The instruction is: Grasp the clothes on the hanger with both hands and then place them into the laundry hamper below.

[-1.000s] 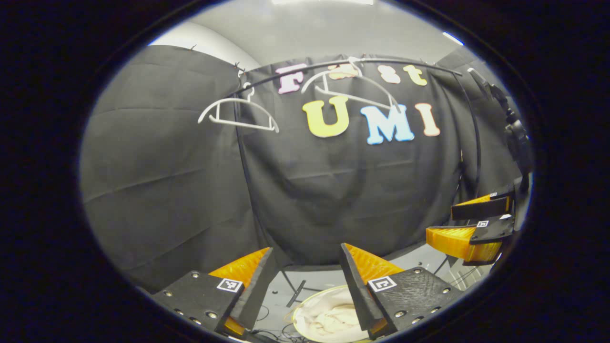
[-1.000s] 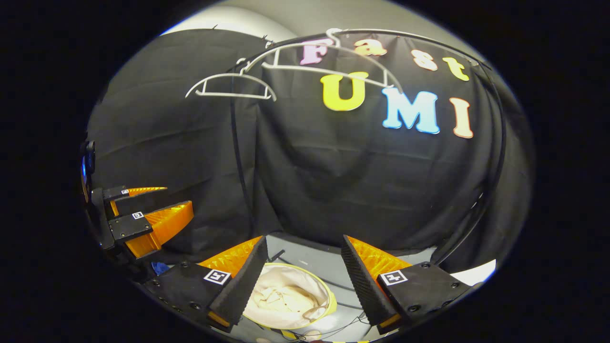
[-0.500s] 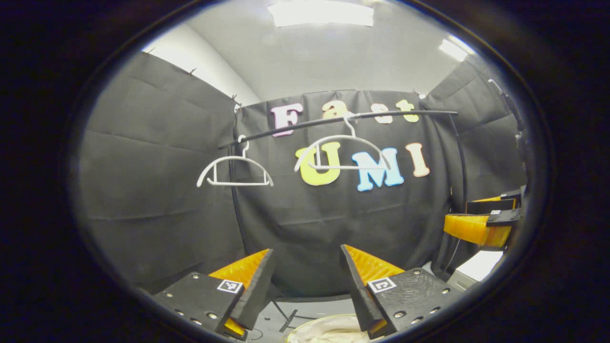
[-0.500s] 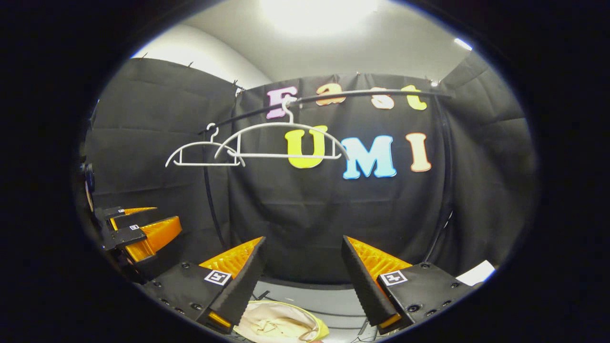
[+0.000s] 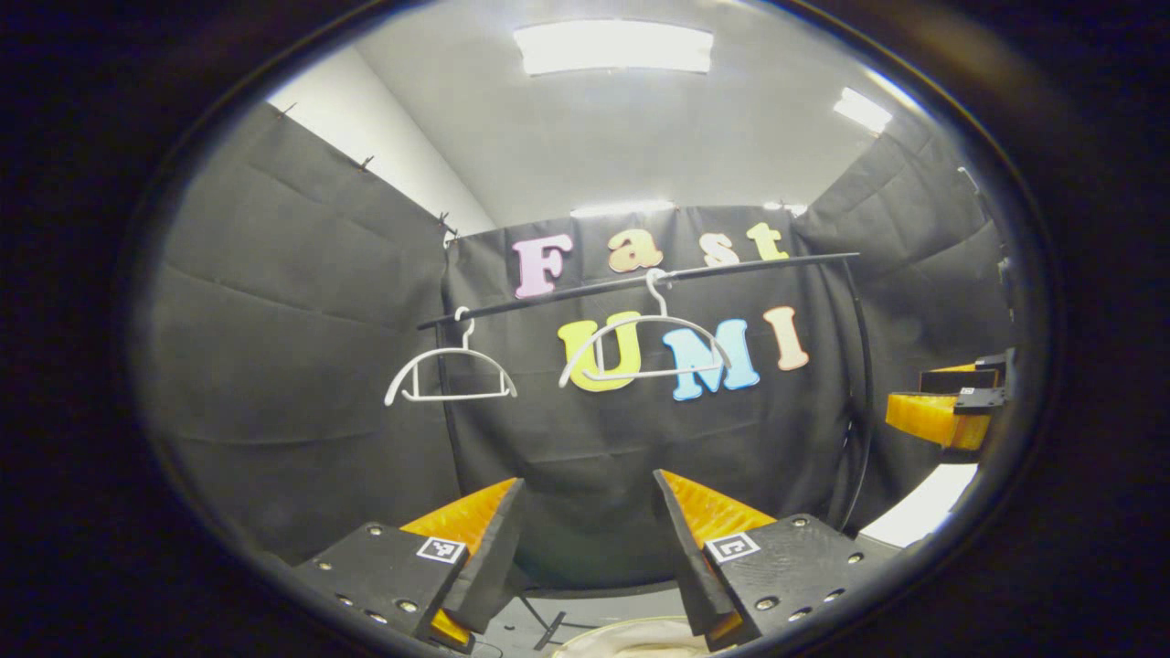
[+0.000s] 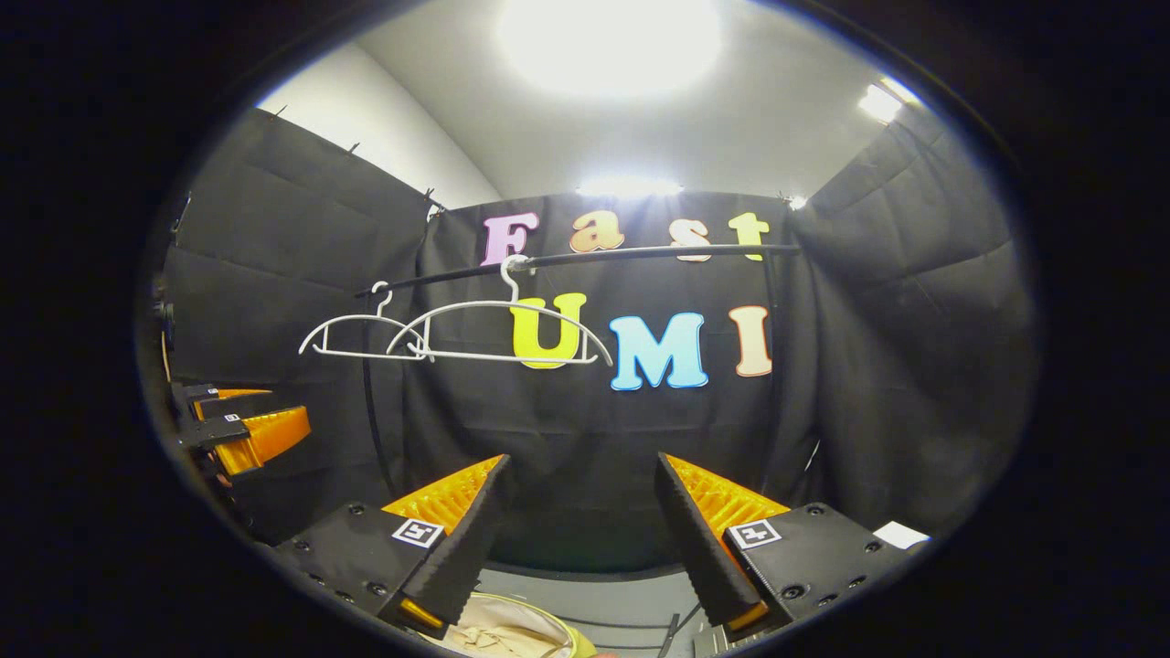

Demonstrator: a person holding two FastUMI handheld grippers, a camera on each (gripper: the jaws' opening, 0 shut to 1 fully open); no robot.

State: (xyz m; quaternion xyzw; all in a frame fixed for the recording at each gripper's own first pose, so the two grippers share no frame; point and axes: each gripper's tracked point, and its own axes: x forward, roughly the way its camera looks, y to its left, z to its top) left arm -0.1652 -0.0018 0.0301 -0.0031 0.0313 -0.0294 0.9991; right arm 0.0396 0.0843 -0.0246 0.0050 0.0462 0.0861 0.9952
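While both grippers point at the rail:
Left gripper (image 5: 587,539): jaws apart, empty.
Hangers: bare; one (image 5: 450,375) at the rail's (image 5: 640,281) left end, one (image 5: 645,347) mid-rail.
Clothes (image 6: 489,638): in hamper (image 6: 574,644), below right gripper (image 6: 580,525), also parted, empty.

staged recording booth inside a lab or office room, not a home. black cloth walls (image 5: 302,384) pinned up on three sides, white wall (image 5: 384,155) and ceiling light panels (image 5: 612,47) above them. clothes rail (image 6: 585,259) with two bare white hangers (image 6: 498,329), cables on grey floor (image 6: 603,608).
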